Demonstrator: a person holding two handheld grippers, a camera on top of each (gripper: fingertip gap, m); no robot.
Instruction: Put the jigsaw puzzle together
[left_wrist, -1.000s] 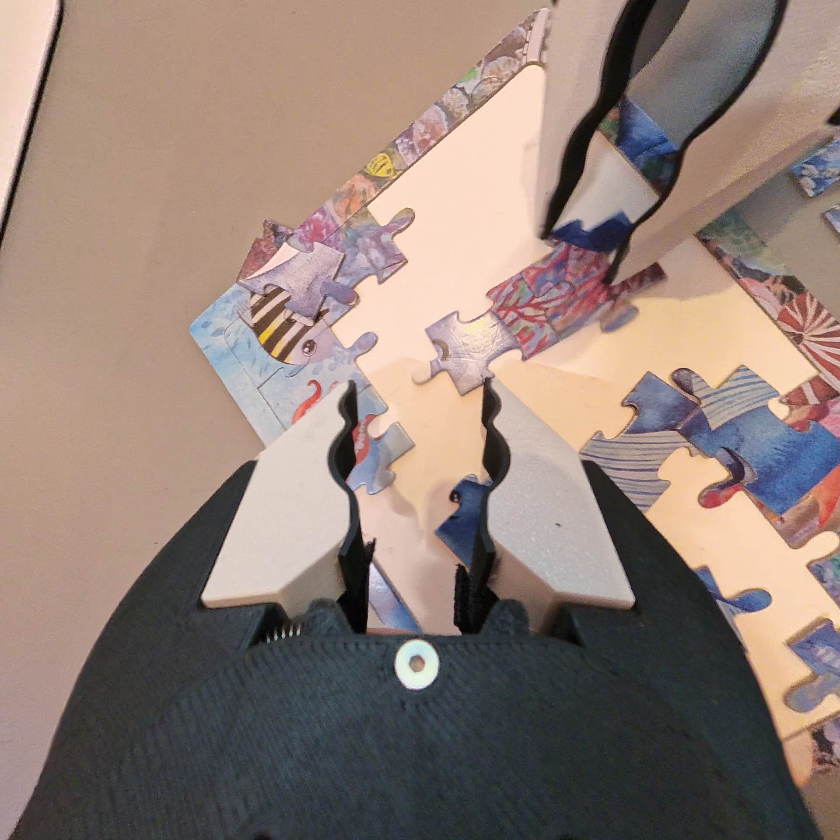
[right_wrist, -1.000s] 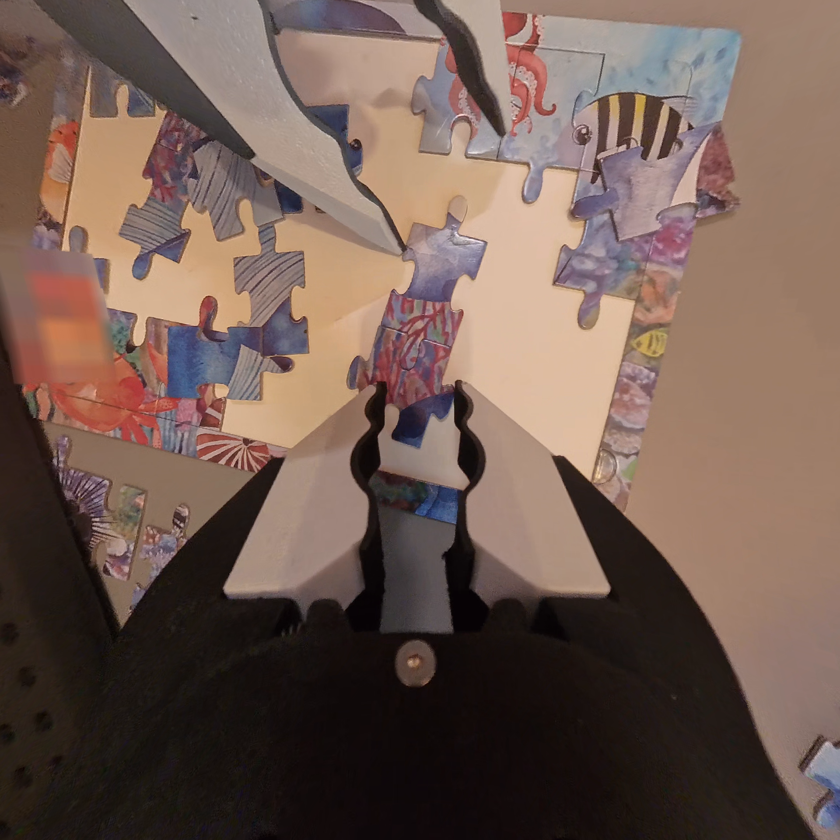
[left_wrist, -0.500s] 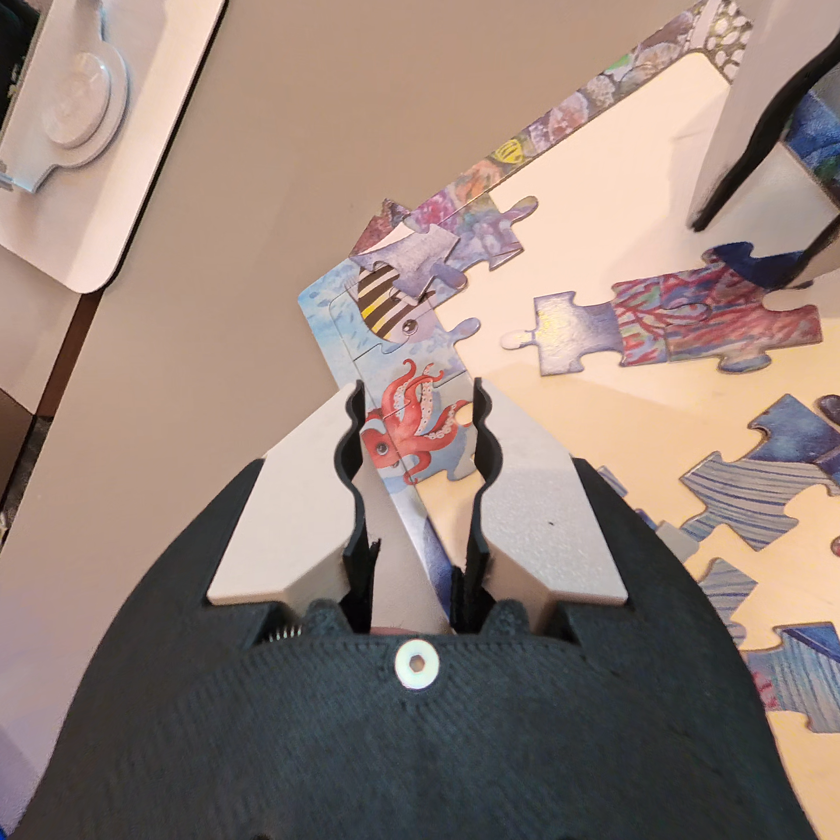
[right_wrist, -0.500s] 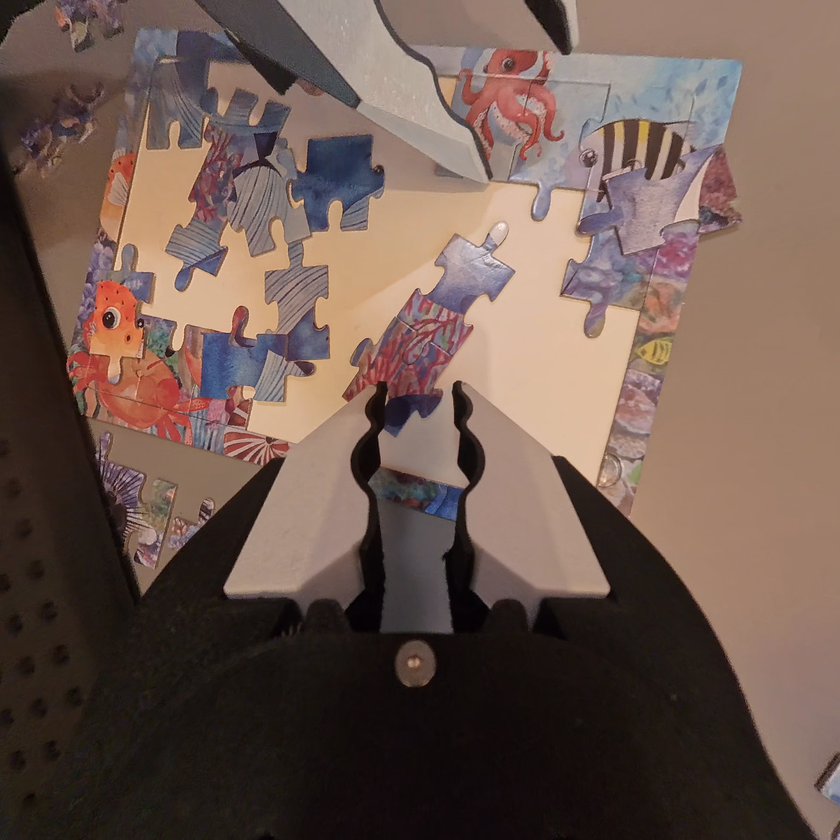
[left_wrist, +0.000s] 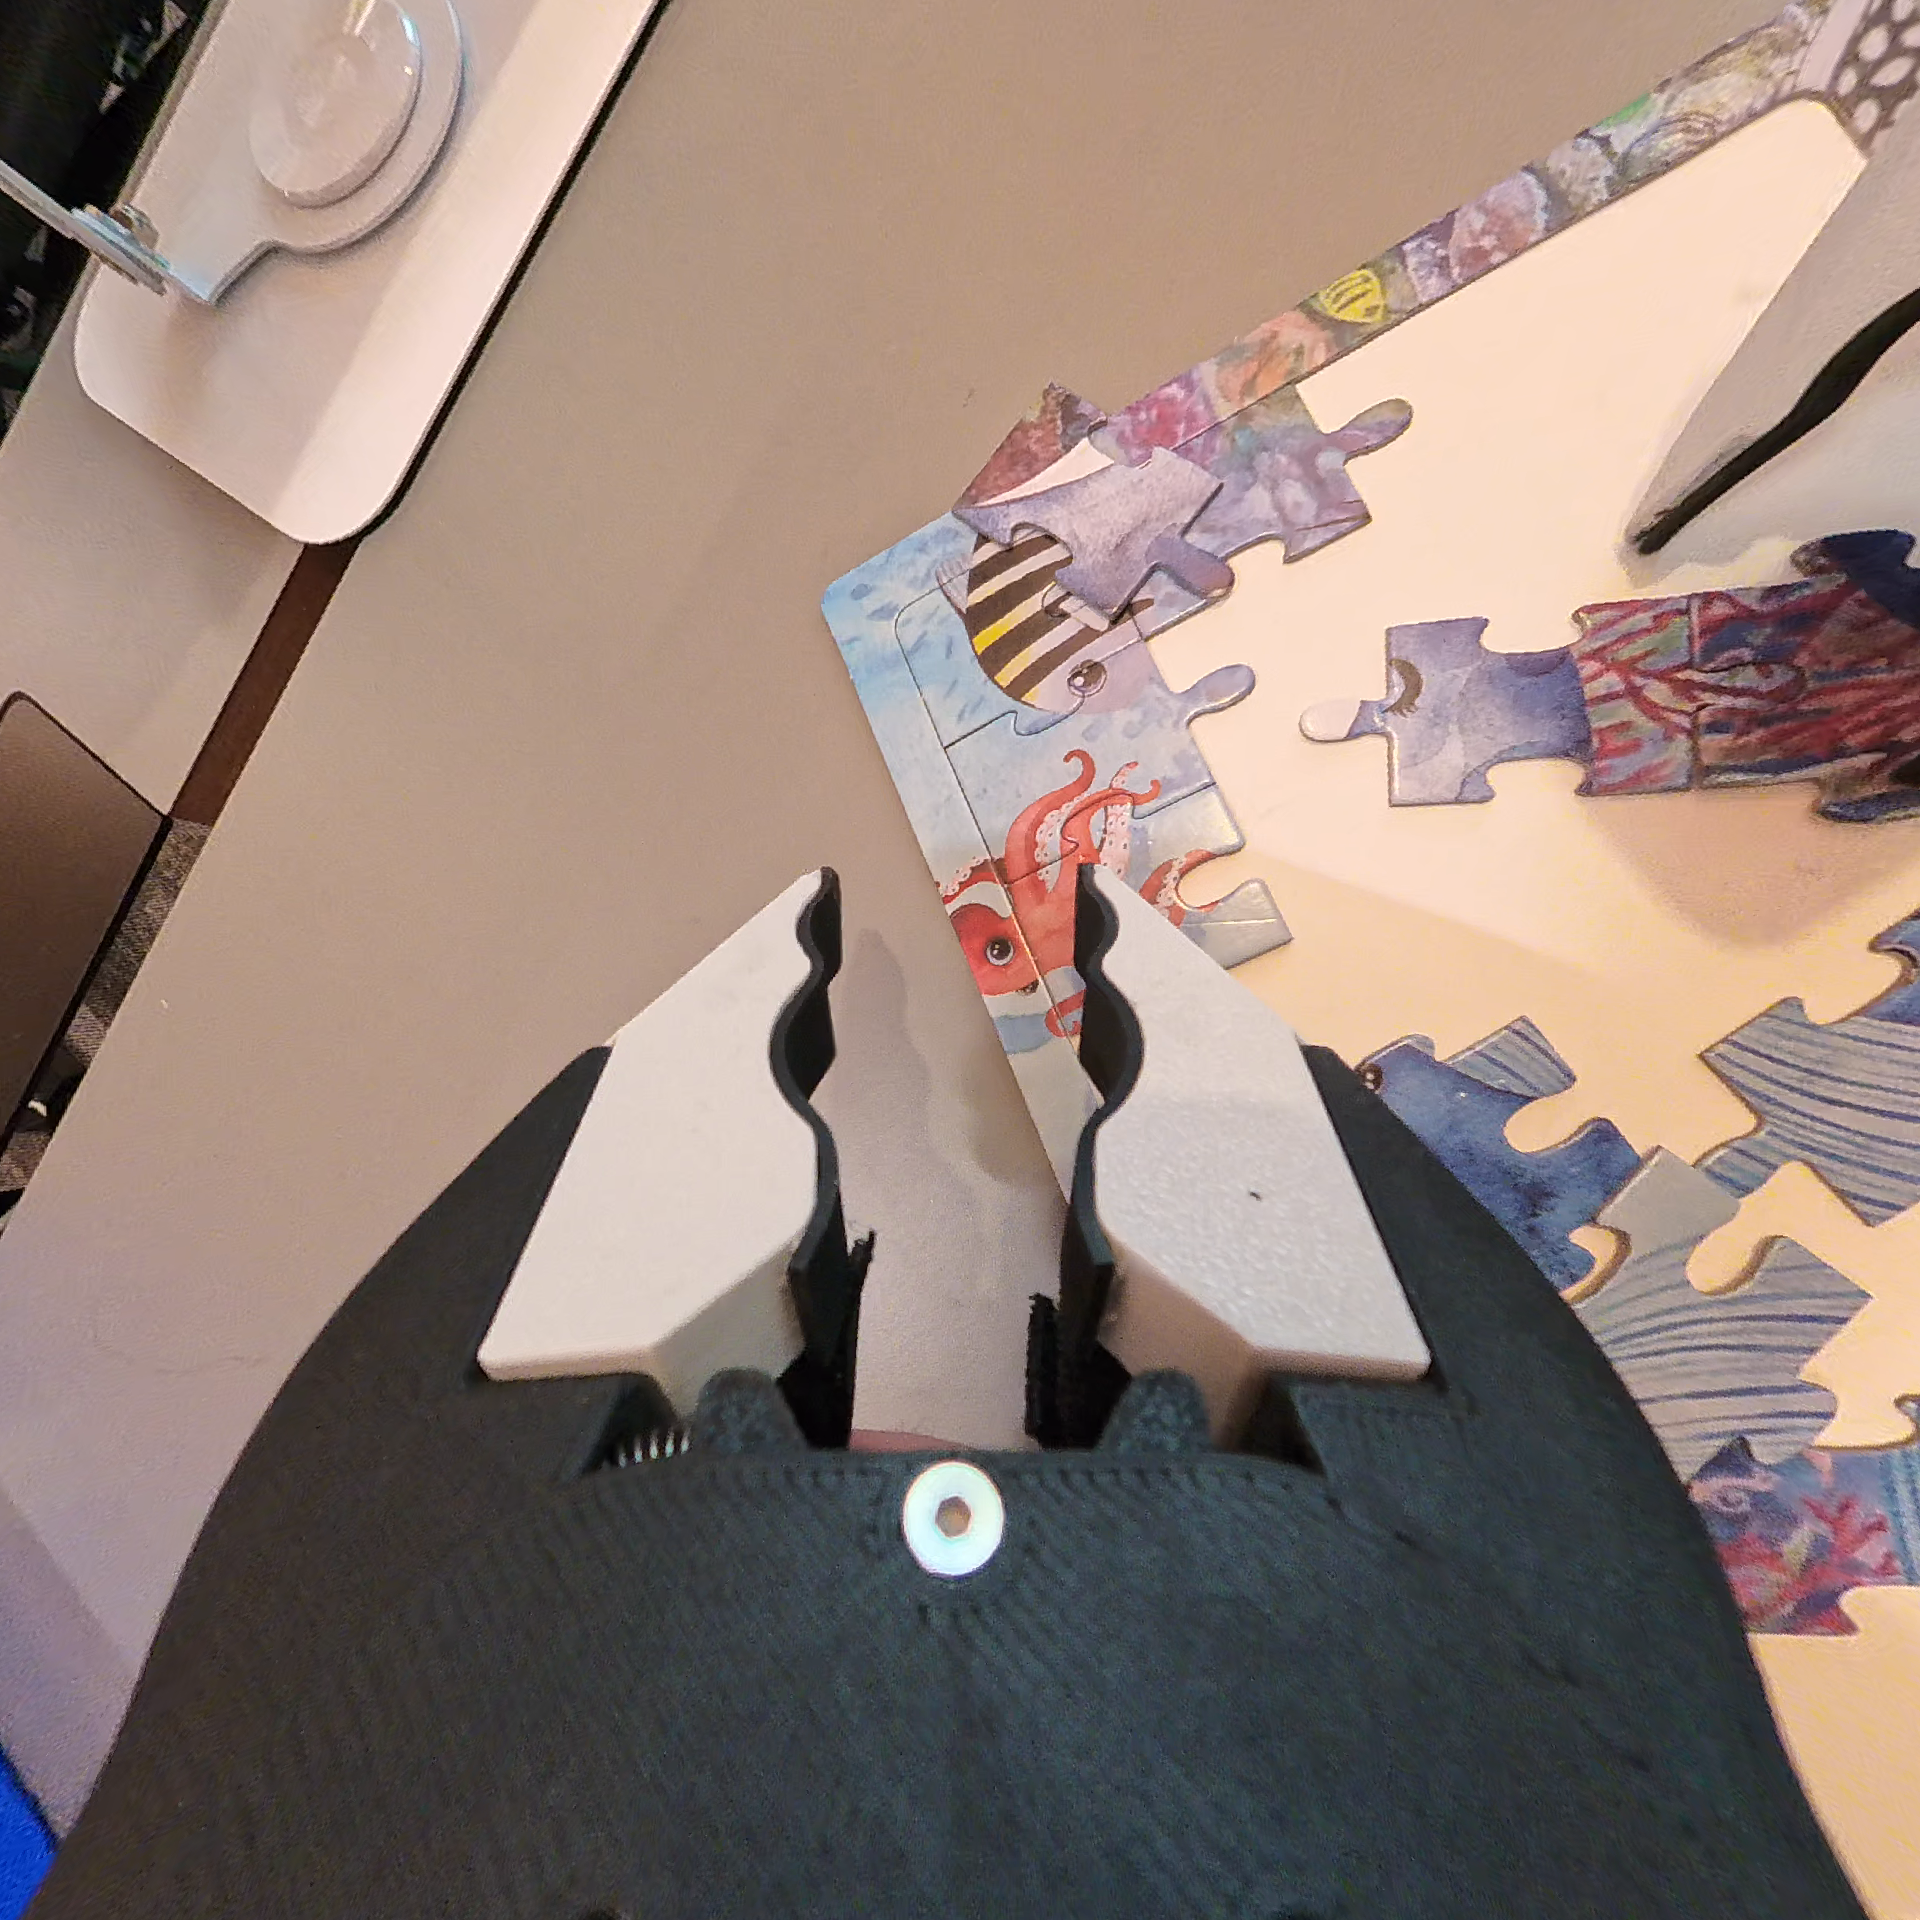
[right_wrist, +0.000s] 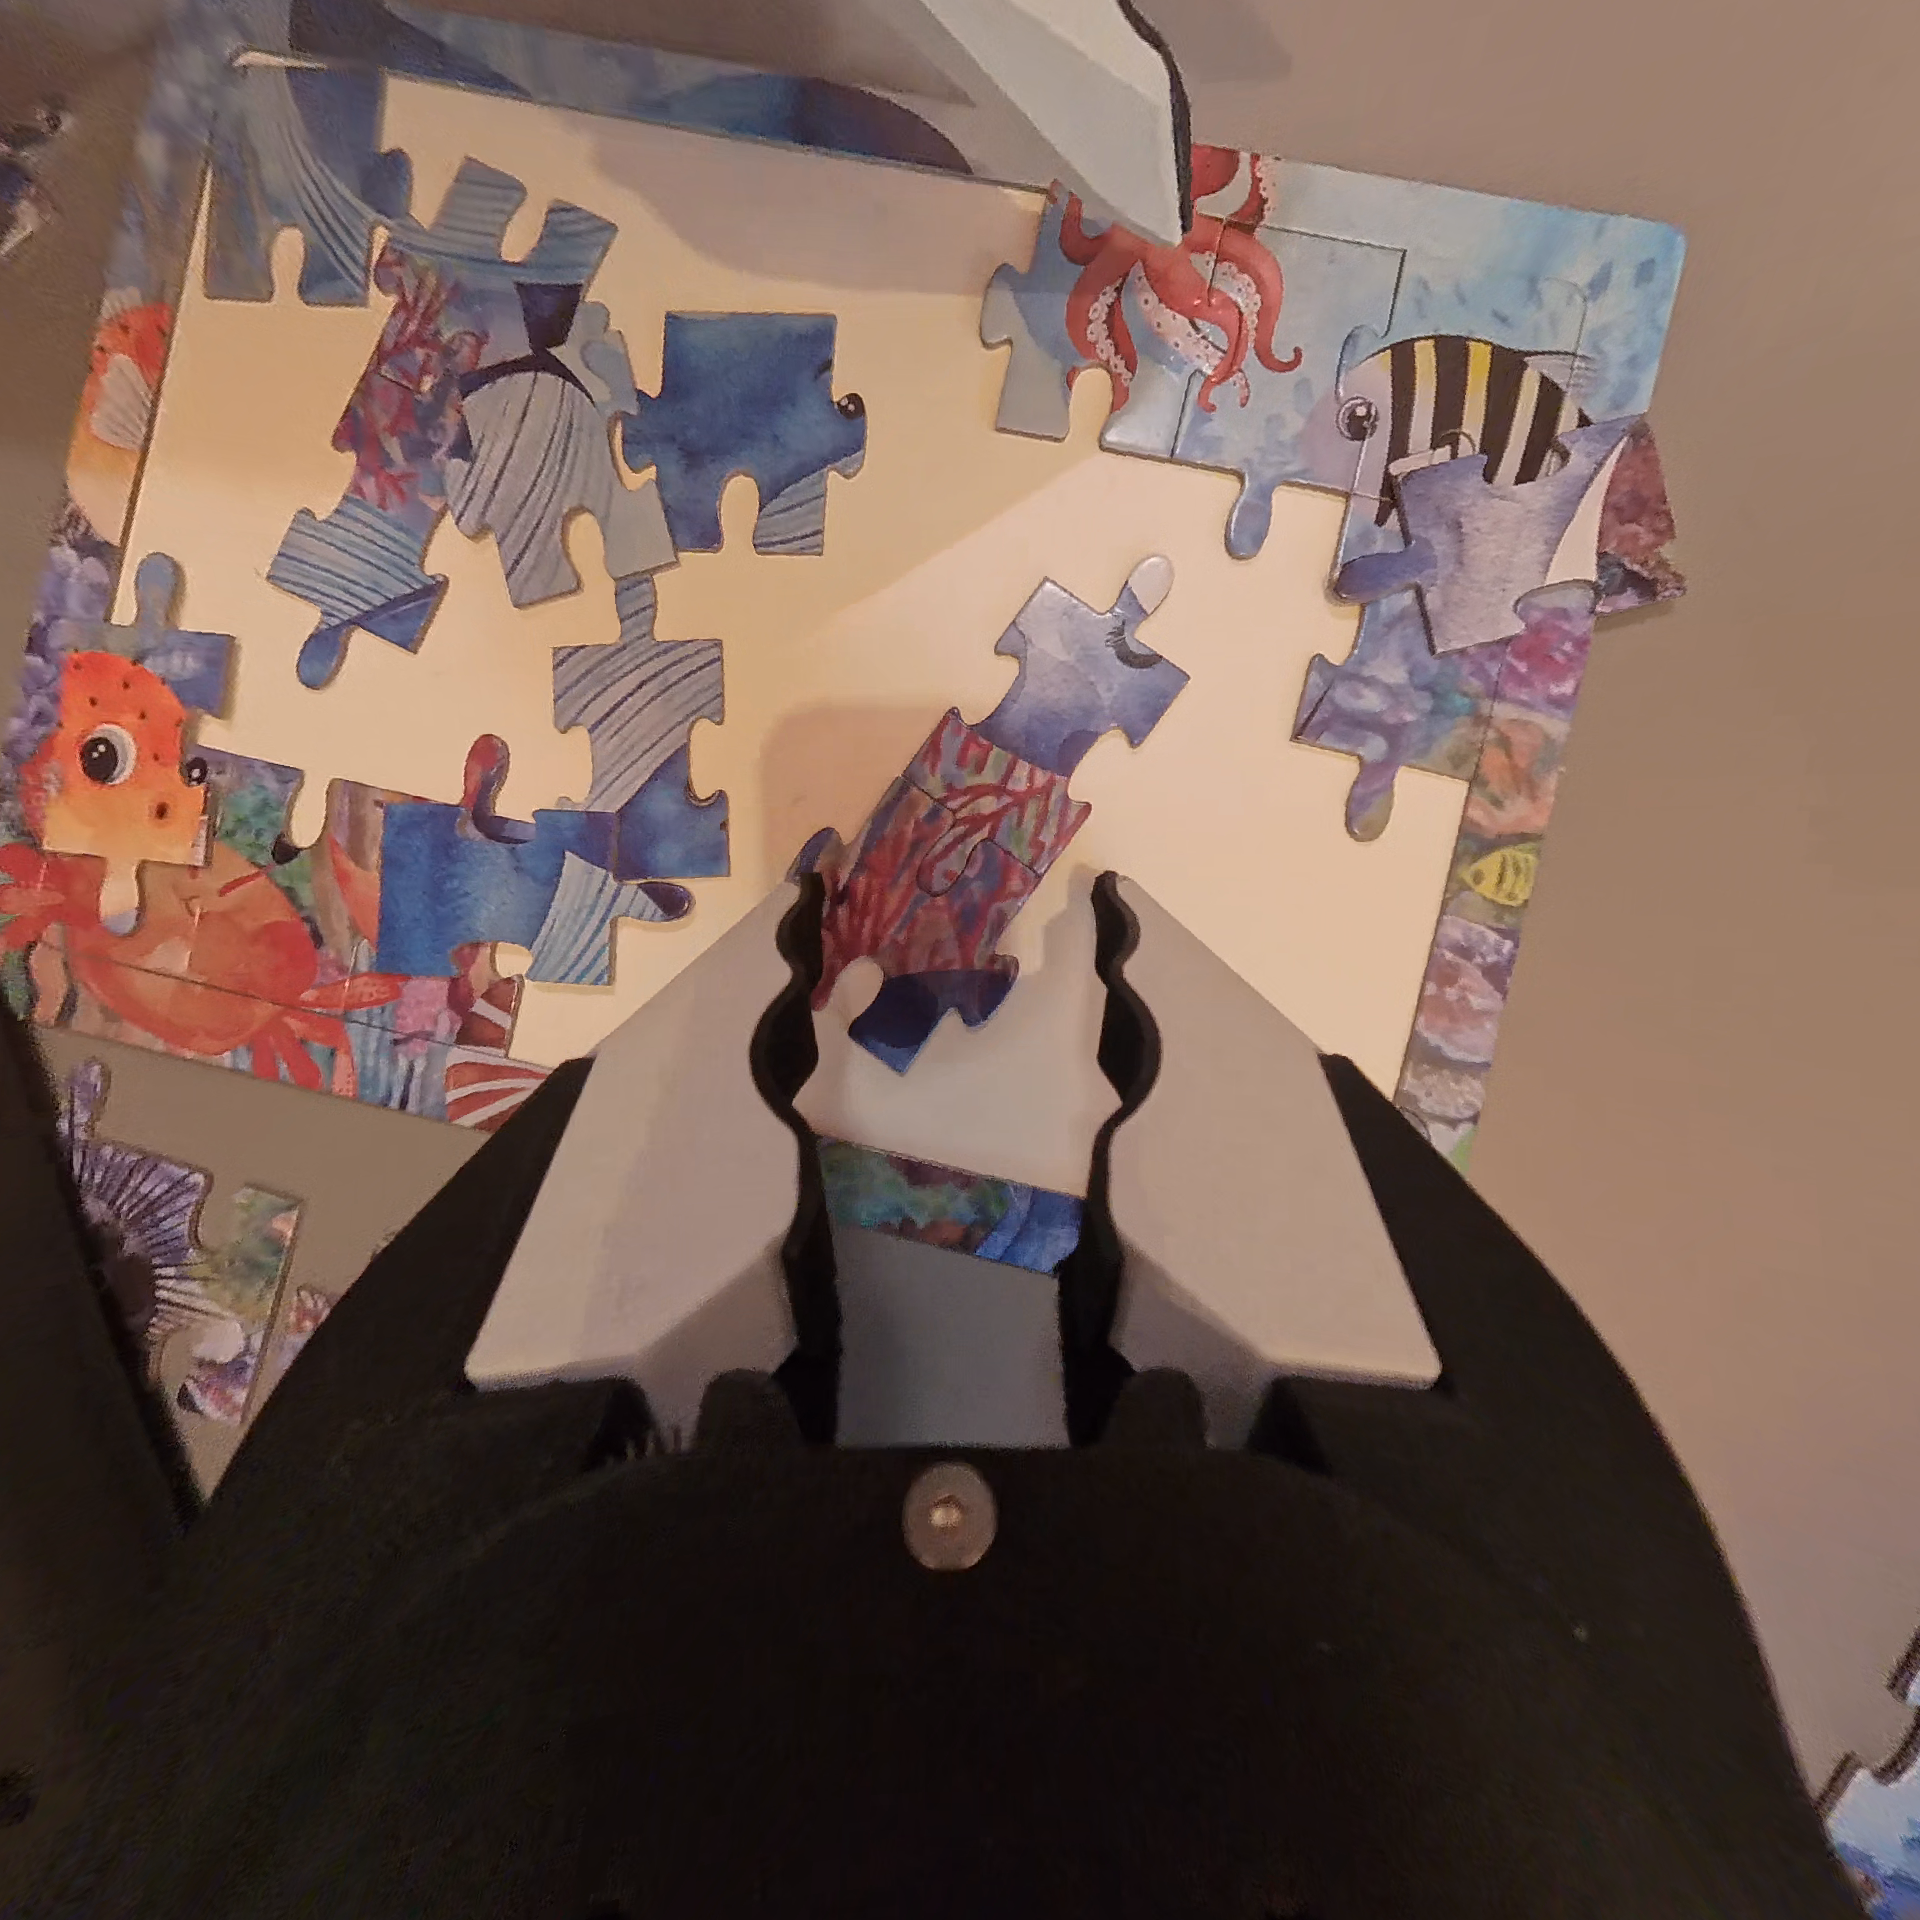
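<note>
Beige table (left_wrist: 644, 582), puzzle tray (right_wrist: 1226, 914) half filled. Your left tongs (left_wrist: 951, 894) gape empty at the octopus piece (left_wrist: 1049, 914); right tongs (right_wrist: 961, 894) gape over the coral strip (right_wrist: 956, 862).

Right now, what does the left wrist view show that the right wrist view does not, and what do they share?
Only the left wrist view shows the white board with a round clear fitting at the table's far edge, and the left gripper open and empty over the puzzle tray's edge. Only the right wrist view shows the orange fish, the crab, loose pieces off the tray, and the open right gripper. Both show the red octopus, striped fish and the joined coral strip lying loose on the tray.
</note>
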